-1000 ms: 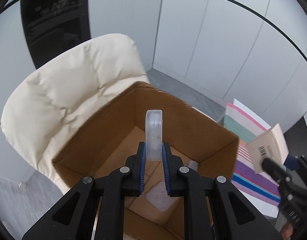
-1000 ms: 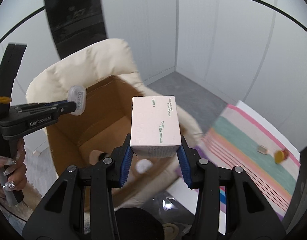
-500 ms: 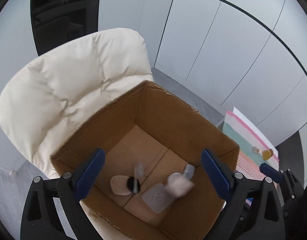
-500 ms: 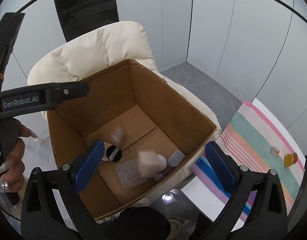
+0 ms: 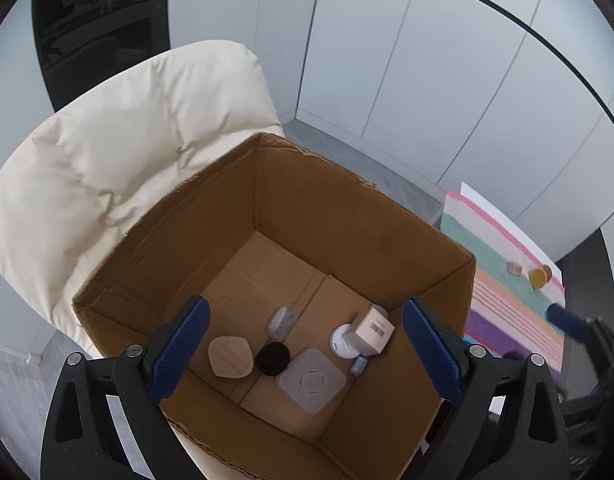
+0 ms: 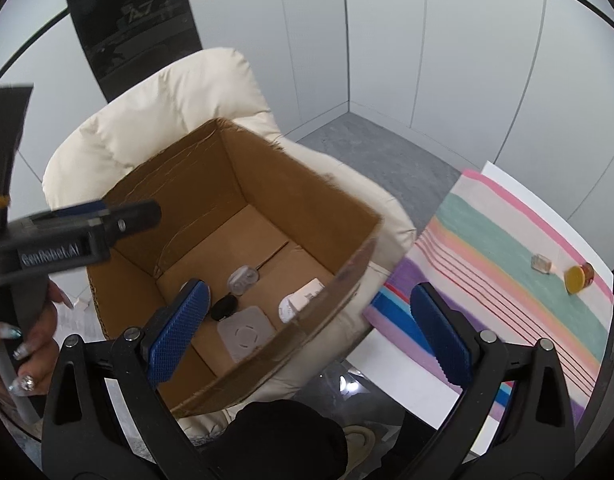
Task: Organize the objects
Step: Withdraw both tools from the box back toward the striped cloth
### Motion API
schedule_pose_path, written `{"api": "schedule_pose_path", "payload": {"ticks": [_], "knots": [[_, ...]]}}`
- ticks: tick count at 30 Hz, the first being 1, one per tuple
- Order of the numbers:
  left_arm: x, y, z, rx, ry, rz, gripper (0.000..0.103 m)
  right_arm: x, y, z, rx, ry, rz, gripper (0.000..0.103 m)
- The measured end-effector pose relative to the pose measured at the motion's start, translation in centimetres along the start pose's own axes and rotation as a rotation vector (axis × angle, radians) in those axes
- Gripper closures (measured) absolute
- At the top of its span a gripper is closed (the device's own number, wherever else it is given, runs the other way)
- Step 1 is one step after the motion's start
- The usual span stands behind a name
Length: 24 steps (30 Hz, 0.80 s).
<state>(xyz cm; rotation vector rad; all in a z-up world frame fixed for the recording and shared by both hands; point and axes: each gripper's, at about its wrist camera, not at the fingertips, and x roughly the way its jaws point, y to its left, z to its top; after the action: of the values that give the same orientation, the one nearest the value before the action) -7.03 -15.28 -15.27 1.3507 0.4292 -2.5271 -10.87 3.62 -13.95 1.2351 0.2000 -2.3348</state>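
While both blue-padded grippers, left (image 5: 303, 344) and right (image 6: 307, 332), gape wide and empty, the small pale barcoded carton (image 5: 370, 331) lies below them inside the brown cardboard box (image 5: 211, 216)

Left claw (image 5: 303, 344): black plastic frame, triangular cut-outs in each arm, silver screws at the pivots, blue cross-hatched pads on the inner finger faces. Right claw (image 6: 307, 330): same build, black arms, silver screws, blue textured pads. From the right wrist view the left tool's side carries white "GenRobot.AI" lettering, a black upright strap with a yellow band behind it. Hand (image 6: 27, 344) on the grey handle has long decorated nails with gems.
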Motion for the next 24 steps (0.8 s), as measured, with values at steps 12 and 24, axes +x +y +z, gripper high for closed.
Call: {"api": "schedule_pose_path", "payload": {"ticks": [12, 24], "knots": [[0.6, -6.7, 0.2, 0.120, -0.014, -0.051, 0.005, -3.0, -6.3, -1.9, 0.108, -0.023, -0.082, 0.001], [1.9, -20.4, -0.3, 0.323, 0.014, -0.192, 0.005, -7.0, -17.1, -7.2, 0.291, -0.016, -0.220, 0.001]]}}
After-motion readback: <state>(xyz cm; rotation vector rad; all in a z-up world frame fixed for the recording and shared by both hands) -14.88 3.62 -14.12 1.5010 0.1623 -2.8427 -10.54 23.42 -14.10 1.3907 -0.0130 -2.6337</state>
